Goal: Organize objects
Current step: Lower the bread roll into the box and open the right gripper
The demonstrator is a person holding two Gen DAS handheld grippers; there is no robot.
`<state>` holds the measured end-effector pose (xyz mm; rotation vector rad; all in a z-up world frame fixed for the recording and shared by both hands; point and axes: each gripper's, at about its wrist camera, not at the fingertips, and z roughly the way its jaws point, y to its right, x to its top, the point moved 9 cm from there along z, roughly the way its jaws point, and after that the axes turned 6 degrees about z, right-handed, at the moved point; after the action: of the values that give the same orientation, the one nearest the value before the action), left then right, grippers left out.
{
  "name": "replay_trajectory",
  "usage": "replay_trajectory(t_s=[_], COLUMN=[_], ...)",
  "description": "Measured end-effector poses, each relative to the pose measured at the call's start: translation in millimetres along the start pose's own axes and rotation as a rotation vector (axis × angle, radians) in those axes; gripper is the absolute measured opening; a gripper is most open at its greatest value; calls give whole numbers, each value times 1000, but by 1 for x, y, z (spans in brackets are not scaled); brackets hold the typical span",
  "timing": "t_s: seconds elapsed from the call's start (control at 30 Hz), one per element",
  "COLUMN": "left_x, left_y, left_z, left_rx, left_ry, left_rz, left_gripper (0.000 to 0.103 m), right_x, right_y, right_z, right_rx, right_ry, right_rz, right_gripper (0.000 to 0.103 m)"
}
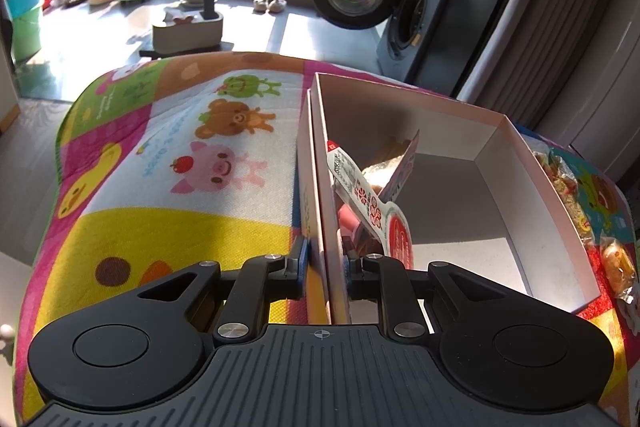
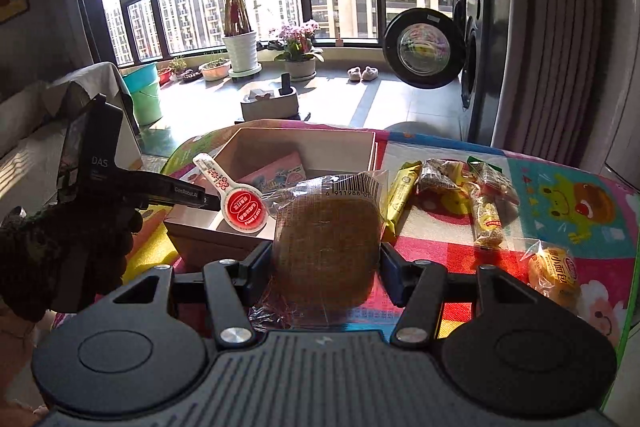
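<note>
An open white cardboard box (image 1: 400,107) (image 2: 304,143) stands on a colourful cartoon mat (image 1: 180,155). My left gripper (image 1: 326,267) is shut on the box's left wall; it shows in the right wrist view too, left gripper (image 2: 210,202), held by a black-gloved hand (image 2: 60,259). Inside the box lie a white spoon-shaped packet with a red round end (image 1: 372,203) (image 2: 236,195) and a pink packet (image 2: 280,171). My right gripper (image 2: 324,267) is shut on a brown cake in a clear wrapper (image 2: 326,239), just in front of the box's near corner.
Loose snacks lie on the mat right of the box: a yellow bar (image 2: 402,195), clear-wrapped packets (image 2: 488,211) and a small bun (image 2: 554,279) (image 1: 618,263). The table's right edge is close behind them. A washing machine with an open door (image 2: 424,49) stands beyond.
</note>
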<state>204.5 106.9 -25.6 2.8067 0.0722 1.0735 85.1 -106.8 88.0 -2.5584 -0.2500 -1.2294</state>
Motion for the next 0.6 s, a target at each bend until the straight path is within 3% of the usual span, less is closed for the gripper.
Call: replay_trajectory(t_s=[0.37,0.43,0.5,0.6], left_x=[-1,0,0,0], left_y=[-1,-2,-2,-3], left_z=[-1,-1,-1,-1], left_rx=[-14,-16,-19,-19], left_ry=[-2,-4,-5,-4], left_rz=[-9,-10,-10,-11], left_gripper=[20,20,20,20], right_x=[70,80,83,81], right_y=[-36,-37,-35,-29], right_z=[54,70,80,88], right_rx=[67,58,42,32], right_ry=[89,96,86,65], right_rz=[-20,-16,-4,15], right_gripper=[56,60,71,73])
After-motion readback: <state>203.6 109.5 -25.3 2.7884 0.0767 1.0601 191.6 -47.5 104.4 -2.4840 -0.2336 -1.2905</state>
